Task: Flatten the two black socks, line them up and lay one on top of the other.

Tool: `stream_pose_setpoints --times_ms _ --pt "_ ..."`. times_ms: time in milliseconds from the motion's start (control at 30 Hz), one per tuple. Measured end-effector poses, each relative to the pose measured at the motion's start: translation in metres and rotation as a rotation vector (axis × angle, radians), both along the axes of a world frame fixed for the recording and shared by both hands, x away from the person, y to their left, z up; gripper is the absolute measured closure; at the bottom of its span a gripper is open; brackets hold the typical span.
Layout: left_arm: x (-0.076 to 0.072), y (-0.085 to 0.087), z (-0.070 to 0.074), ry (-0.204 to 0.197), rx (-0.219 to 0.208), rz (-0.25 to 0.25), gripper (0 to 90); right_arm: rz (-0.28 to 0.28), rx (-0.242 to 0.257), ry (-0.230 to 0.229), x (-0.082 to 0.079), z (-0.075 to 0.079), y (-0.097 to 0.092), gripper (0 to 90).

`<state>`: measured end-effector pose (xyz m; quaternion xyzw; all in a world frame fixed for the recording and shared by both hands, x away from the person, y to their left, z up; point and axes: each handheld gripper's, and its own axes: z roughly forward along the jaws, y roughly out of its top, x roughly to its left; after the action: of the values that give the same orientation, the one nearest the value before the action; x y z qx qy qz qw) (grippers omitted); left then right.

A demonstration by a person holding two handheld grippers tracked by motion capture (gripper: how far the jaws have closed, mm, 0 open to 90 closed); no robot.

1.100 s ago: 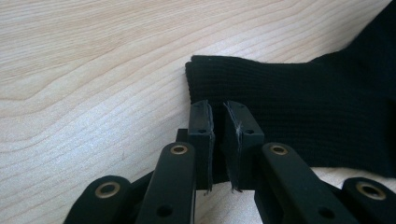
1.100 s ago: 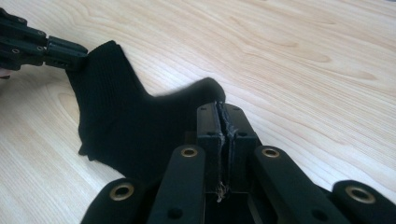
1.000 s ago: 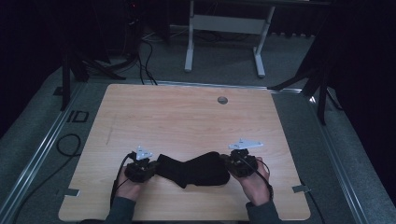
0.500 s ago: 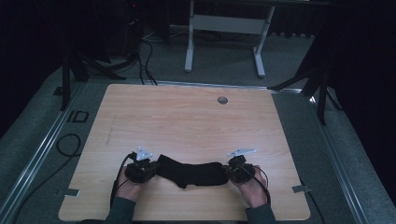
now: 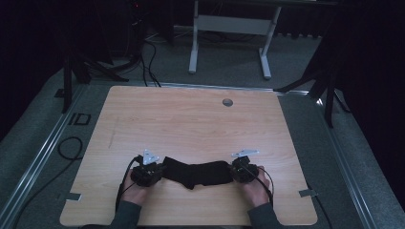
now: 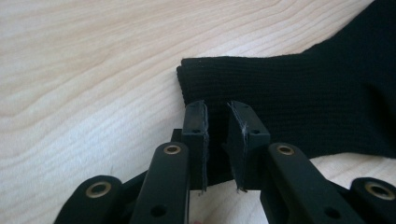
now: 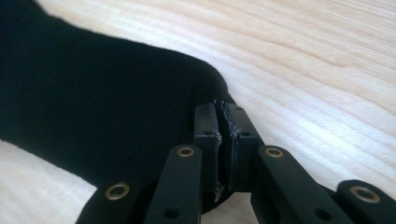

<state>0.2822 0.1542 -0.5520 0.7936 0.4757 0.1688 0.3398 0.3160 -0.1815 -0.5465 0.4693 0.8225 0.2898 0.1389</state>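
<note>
Black sock (image 5: pixel 196 172) lay stretched flat near the front edge of the wooden bench (image 5: pixel 191 119); the left hand-held gripper (image 6: pixel 217 116) stood slightly parted at its ribbed cuff; the right hand-held gripper (image 7: pixel 223 122) pinched the toe end; laying out seemed nearly finished, release remaining.

A pale wooden table (image 5: pixel 191 124) with visible grain stands on grey carpet (image 5: pixel 305 62). A black sock (image 5: pixel 197 172) lies stretched flat near its front edge, its ribbed cuff (image 6: pixel 243 84) at the left end. A small round grey grommet (image 5: pixel 227 102) sits near the far edge. The rest of the tabletop is bare wood.
</note>
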Motion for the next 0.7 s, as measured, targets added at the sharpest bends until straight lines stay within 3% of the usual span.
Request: stream_pose_setpoints --times_ms 233,400,433,500,700 --pt "0.009 -0.001 -0.002 -0.008 0.007 0.009 73.3 -0.004 0.059 -0.013 0.009 -0.003 -0.009 80.6" --pt "0.013 0.002 -0.002 -0.016 0.007 0.04 73.0 -0.005 0.103 -0.011 0.011 -0.002 -0.012 65.7" --pt "0.013 0.003 -0.002 -0.015 0.003 0.045 69.7 -0.009 0.116 -0.031 0.013 0.0 -0.015 59.3" --pt "0.013 0.007 -0.001 -0.015 -0.018 0.047 64.4 -0.013 0.146 -0.028 0.013 0.003 -0.019 55.2" --pt "0.013 0.019 0.006 -0.035 -0.098 0.06 55.2 -0.008 0.249 -0.057 0.012 0.02 -0.032 47.8"
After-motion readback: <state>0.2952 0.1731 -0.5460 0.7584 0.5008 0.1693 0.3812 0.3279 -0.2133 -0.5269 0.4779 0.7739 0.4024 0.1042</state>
